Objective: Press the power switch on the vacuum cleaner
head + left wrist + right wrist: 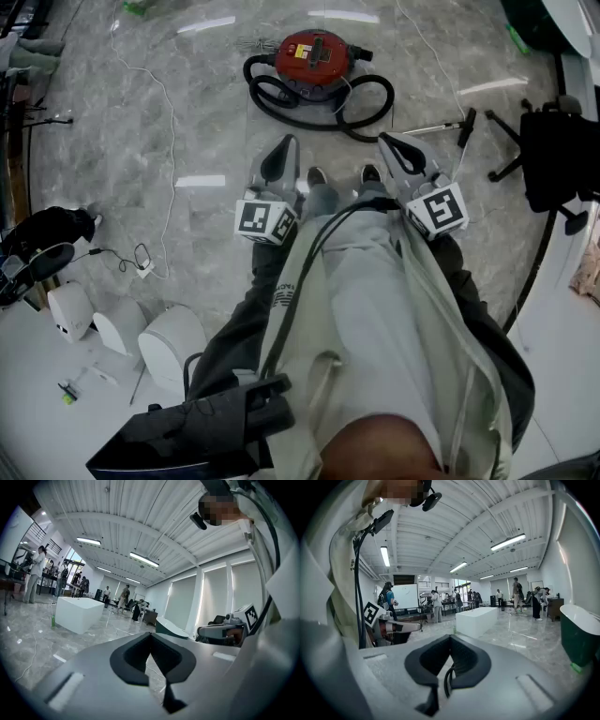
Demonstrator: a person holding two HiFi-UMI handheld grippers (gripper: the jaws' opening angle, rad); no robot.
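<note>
The red vacuum cleaner (312, 56) stands on the marble floor straight ahead, and its black hose (361, 111) lies coiled round it. Its top carries a label and a dark centre part; no switch can be made out. My left gripper (287, 141) and right gripper (386, 139) are held side by side above the person's shoes, well short of the vacuum, both pointing toward it. In the left gripper view the left gripper (151, 634) has its tips together with nothing held. The right gripper (450, 637) looks the same in its own view. Neither gripper view shows the vacuum.
A metal vacuum wand (441, 127) lies right of the hose. A black office chair (553, 155) stands at the right. A white cable (171, 141) trails down the left, and white round housings (169, 342) sit lower left. A white block (476, 620) and several people are far off.
</note>
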